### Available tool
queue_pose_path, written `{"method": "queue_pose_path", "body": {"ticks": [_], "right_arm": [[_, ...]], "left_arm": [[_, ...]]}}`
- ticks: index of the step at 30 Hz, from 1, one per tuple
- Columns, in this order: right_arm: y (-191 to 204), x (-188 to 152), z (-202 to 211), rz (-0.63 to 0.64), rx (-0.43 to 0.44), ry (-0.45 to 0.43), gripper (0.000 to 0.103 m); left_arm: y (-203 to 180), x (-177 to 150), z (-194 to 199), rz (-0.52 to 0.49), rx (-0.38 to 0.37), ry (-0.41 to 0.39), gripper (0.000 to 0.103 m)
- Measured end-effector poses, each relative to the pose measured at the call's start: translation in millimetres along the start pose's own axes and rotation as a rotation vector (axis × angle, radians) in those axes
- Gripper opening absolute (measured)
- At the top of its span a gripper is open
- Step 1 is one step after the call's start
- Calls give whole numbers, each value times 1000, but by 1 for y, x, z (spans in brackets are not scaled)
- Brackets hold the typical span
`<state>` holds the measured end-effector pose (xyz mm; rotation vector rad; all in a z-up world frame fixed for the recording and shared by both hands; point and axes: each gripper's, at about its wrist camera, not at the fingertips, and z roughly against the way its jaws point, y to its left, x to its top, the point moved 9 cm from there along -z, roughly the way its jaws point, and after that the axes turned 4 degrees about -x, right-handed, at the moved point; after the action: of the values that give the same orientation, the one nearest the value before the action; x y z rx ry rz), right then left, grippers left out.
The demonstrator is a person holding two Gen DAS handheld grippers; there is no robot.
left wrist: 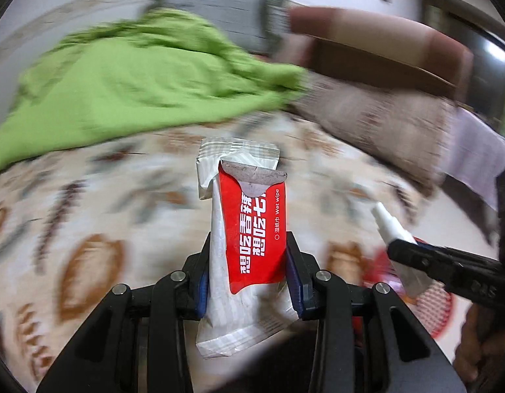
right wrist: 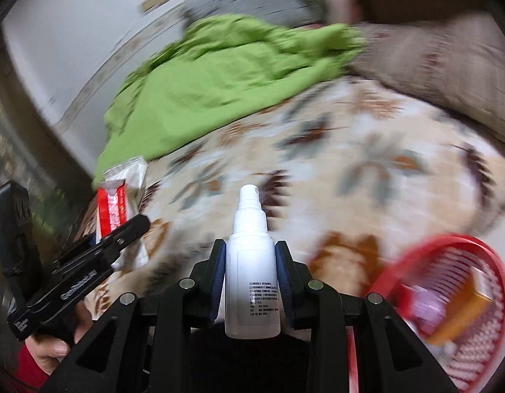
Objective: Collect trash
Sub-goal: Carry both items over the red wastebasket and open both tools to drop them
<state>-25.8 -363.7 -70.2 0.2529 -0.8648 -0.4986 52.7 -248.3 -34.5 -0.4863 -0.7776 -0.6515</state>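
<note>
Gripping upright, the left gripper (left wrist: 247, 281) pinches a wet wipe packet (left wrist: 249, 229) and the right gripper (right wrist: 250, 275) a white spray bottle (right wrist: 252, 275), probably for dropping into the red basket (right wrist: 448, 294) near both. Only the right view shows the basket's contents; the left view shows just its rim.

The left gripper (left wrist: 249, 262) points forward and downward, its two blue-padded jaws drawn in close and pressing from either side on a wet wipe packet (left wrist: 249, 229) that stands upright between them. The right gripper (right wrist: 250, 262) is tilted down likewise, its jaws clamped on the flanks of a small white spray bottle (right wrist: 252, 275), nozzle pointing away from the wrist. Seen from the right wrist, the left hand (right wrist: 52, 344) wraps the handle of its gripper low at the left, a red sleeve (right wrist: 26, 370) just behind it.
</note>
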Motion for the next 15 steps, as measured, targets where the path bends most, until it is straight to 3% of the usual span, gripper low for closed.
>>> {"method": "queue_pose_path", "body": {"ticks": [4, 9, 12, 13, 15], "right_arm": [[-75, -12, 40, -123, -110, -21, 32], [-124, -26, 60, -183, -187, -13, 34], [-141, -32, 63, -212, -228, 2, 40], [-148, -32, 69, -216, -269, -13, 49], [-150, -33, 78, -201, -290, -35, 54]], "left_arm": [[-77, -7, -21, -57, -194, 94, 37], [-163, -25, -47, -144, -373, 218, 37], [-192, -34, -62, -180, -397, 262, 41], [-195, -36, -64, -185, -395, 277, 44], [-195, -40, -64, -182, -396, 282, 54]]}}
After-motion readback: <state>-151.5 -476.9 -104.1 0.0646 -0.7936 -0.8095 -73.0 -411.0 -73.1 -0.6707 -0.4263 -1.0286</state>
